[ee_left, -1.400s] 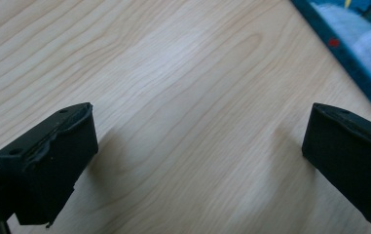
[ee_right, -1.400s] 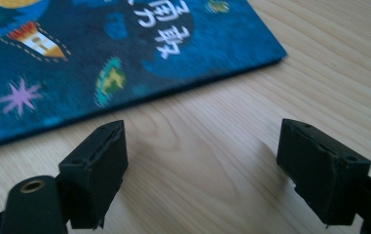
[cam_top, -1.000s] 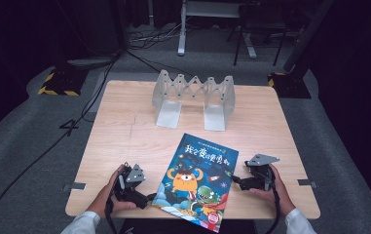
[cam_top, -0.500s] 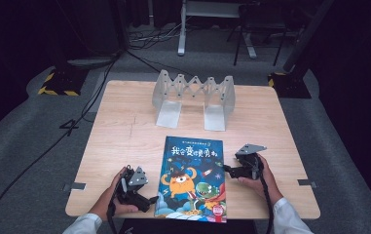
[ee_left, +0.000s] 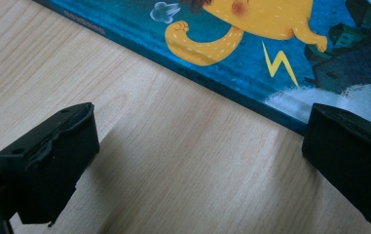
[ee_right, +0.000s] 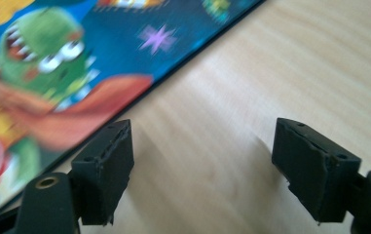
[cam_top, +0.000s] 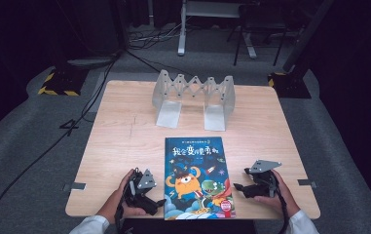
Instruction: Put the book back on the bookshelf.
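Observation:
A children's picture book [cam_top: 196, 178] with a blue cover and cartoon monsters lies flat at the front middle of the wooden table [cam_top: 120, 141], square to its edges. My left gripper [cam_top: 154, 202] rests at the book's lower left edge. In the left gripper view [ee_left: 200, 141] its jaws stand open over bare wood, and the book's edge [ee_left: 270, 39] runs just beyond them. My right gripper [cam_top: 241, 179] sits a little off the book's right edge. Its jaws [ee_right: 202, 156] have just been opening and hold nothing, with the book [ee_right: 66, 58] off to their left.
A grey accordion-style book rack [cam_top: 194, 100] stands at the back middle of the table. Bare wood lies on both sides of the book. Cables and a yellow-and-black striped base [cam_top: 56, 83] sit on the dark floor beyond the table.
The book has turned from tilted to square with the table. My right gripper moved in to the book's right edge, then drew back to the right. My left gripper shifted slightly toward the book.

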Motion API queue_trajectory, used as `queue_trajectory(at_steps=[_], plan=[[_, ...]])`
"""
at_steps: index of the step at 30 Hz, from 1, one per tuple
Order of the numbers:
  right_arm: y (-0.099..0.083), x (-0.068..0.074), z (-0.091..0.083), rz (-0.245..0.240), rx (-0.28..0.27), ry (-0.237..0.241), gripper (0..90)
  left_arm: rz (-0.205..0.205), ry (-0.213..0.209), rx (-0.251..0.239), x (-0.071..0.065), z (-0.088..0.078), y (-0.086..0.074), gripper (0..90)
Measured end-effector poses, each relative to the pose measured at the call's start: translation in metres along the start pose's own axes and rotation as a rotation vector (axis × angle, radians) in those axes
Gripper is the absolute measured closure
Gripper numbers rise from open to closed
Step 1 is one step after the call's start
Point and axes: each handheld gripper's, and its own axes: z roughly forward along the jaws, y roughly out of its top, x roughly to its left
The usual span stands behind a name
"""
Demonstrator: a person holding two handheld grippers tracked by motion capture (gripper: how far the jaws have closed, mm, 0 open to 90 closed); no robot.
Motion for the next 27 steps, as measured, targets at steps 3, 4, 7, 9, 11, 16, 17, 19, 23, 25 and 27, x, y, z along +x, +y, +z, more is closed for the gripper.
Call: queue_trajectory(at_steps=[3, 4, 7, 9, 11, 16, 17, 19, 23, 25, 27], plan=[[-0.006, 0.006, -0.007, -0.028, 0.025, 0.020, 21.1, -0.002, 0.000, -0.001, -0.002, 0.002, 0.002, 0.5], [-0.007, 0.008, -0.009, -0.035, 0.037, 0.024, 20.7, -0.003, 0.001, -0.001, -0.002, 0.003, 0.003, 0.5], [-0.009, 0.012, -0.012, -0.046, 0.048, 0.035, 19.6, -0.008, 0.008, 0.001, -0.003, 0.005, 0.005, 0.5], [-0.009, 0.017, -0.011, -0.060, 0.044, 0.045, 19.4, -0.017, 0.013, -0.001, -0.004, 0.008, 0.009, 0.5], [-0.008, 0.018, -0.010, -0.059, 0.040, 0.033, 19.9, -0.014, 0.014, 0.002, -0.003, 0.009, 0.010, 0.1], [-0.008, 0.016, -0.008, -0.025, 0.023, 0.027, 20.1, -0.013, 0.009, 0.000, -0.001, 0.010, 0.011, 0.0], [-0.007, 0.015, -0.008, -0.012, 0.022, 0.019, 20.7, -0.018, 0.011, 0.001, -0.001, 0.010, 0.012, 0.0], [-0.005, 0.014, -0.006, 0.007, 0.017, 0.004, 21.8, -0.021, 0.016, 0.000, 0.002, 0.011, 0.013, 0.0], [-0.001, 0.009, -0.003, 0.033, 0.006, -0.004, 21.8, -0.030, 0.021, 0.000, 0.008, 0.013, 0.016, 0.0], [-0.001, 0.008, -0.002, 0.038, 0.004, -0.013, 21.8, -0.035, 0.026, -0.001, 0.010, 0.014, 0.017, 0.0], [0.002, 0.006, 0.001, 0.051, 0.006, -0.045, 22.3, -0.049, 0.040, 0.000, 0.014, 0.016, 0.019, 0.0]])
